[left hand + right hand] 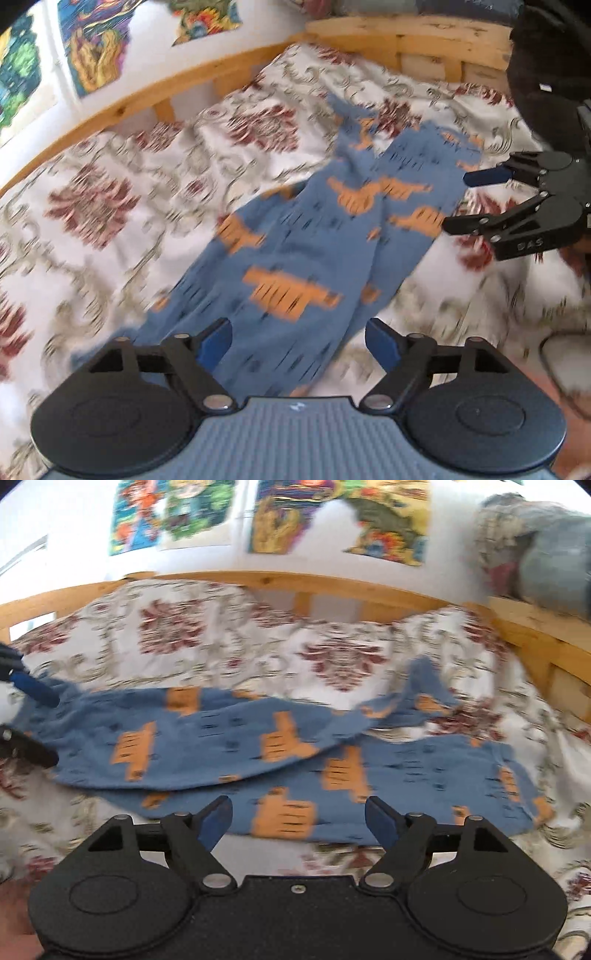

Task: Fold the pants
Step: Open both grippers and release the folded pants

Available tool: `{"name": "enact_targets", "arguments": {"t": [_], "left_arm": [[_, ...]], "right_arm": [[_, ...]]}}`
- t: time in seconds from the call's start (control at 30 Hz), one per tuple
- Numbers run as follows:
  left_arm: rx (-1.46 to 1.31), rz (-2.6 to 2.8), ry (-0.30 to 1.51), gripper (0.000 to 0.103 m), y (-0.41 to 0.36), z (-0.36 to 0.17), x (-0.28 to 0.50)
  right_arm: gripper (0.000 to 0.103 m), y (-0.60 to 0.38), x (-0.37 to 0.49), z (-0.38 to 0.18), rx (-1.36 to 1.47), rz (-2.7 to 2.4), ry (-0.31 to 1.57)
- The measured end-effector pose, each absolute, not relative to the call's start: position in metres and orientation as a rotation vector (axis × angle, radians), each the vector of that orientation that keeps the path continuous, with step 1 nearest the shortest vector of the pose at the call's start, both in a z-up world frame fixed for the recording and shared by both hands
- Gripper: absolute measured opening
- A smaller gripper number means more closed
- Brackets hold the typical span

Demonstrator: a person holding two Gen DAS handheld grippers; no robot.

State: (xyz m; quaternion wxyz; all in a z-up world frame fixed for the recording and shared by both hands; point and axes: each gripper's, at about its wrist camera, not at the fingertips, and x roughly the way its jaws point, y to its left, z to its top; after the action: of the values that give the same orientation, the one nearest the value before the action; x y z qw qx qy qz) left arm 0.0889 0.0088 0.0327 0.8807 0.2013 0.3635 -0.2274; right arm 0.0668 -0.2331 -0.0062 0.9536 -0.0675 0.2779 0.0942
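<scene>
Pants (332, 760): blue with orange motifs, lying on my bed's floral bedspread (177, 635), one leg crossed partly over the other; the far leg end is rumpled and peaked toward the headboard-side rail.
Hard to make out: both views are motion-blurred, so I cannot read the motifs or find the waistband with certainty.
Left tongs (299, 341): spread wide, nothing between the fingers, hovering above one end of the pants.
Right tongs (299, 821): spread wide, empty, above the near edge of the pants.
Cut off: in the right view only two fingertips of my left tongs show at the left border.
Edges: wooden bed rail (332, 581) bounds the far side; bare bedspread lies between pants and rail.
Wall: colourful posters (332, 517) above the rail.
</scene>
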Motion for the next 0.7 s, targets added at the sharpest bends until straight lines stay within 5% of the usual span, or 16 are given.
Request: {"name": "enact_targets", "arguments": {"t": [0.47, 0.7], "left_arm": [[0.456, -0.518, 0.816, 0.084, -0.067, -0.032, 0.132], [0.357, -0.508, 0.792, 0.082, -0.064, -0.028, 0.134]], "right_arm": [[0.092, -0.303, 0.095, -0.047, 0.013, 0.031, 0.741], [0.096, -0.316, 0.124, 0.001, 0.063, 0.144, 0.725]]}}
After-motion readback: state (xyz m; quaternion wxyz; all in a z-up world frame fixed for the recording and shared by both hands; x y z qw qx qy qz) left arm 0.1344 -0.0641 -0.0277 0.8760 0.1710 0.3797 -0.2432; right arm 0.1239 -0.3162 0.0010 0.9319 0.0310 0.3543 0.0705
